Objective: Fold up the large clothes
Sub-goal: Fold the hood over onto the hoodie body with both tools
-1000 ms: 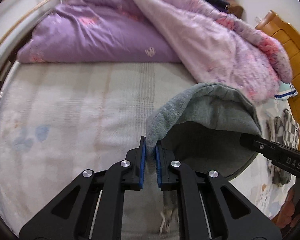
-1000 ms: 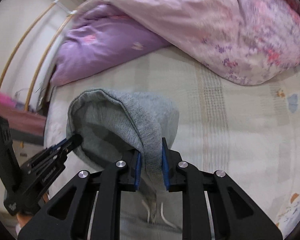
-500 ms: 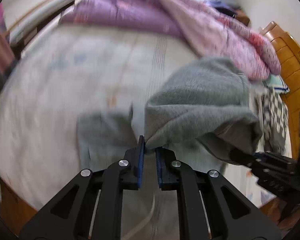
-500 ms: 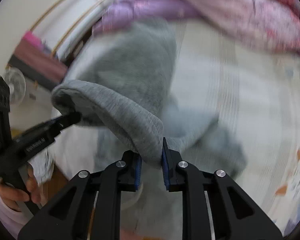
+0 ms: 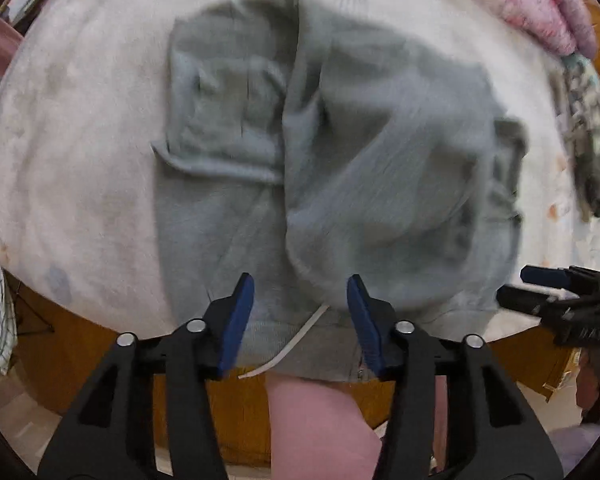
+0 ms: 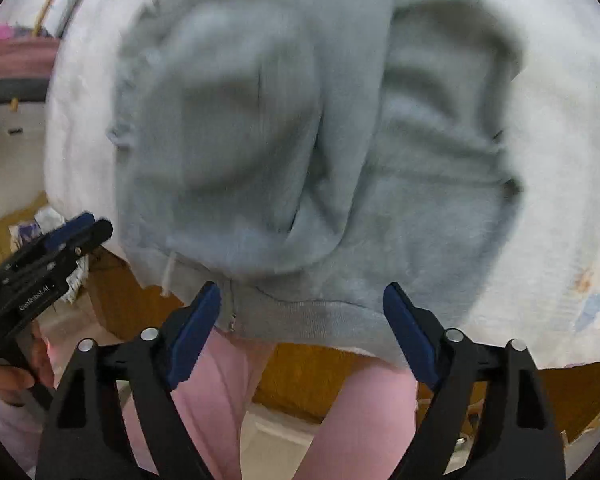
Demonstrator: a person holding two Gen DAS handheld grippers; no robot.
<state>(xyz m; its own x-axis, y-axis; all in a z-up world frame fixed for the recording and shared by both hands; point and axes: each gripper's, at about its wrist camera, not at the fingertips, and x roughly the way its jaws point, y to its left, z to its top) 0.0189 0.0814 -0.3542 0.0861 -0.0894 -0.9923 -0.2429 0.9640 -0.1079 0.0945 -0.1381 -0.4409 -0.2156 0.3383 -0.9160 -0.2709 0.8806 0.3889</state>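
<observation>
A grey hooded sweatshirt (image 5: 340, 152) lies on the pale bed sheet (image 5: 80, 160), its hood folded down over the body; it also shows in the right wrist view (image 6: 300, 140). Its ribbed hem hangs at the bed's near edge, with a white drawstring (image 5: 296, 340) trailing. My left gripper (image 5: 300, 312) is open and empty just above the hem. My right gripper (image 6: 302, 320) is open and empty above the hem and zipper. Each gripper shows in the other's view, the right one (image 5: 540, 284) and the left one (image 6: 76, 232). Both views are motion-blurred.
The wooden bed frame (image 5: 80, 344) runs below the mattress edge. The person's pink trousers (image 6: 360, 412) are right under the grippers. A pink quilt (image 5: 540, 4) and patterned clothes (image 5: 588, 120) lie at the far right of the bed.
Both grippers carried the hood forward and down over the sweatshirt body, then opened and let it go. Both have pulled back toward the near bed edge.
</observation>
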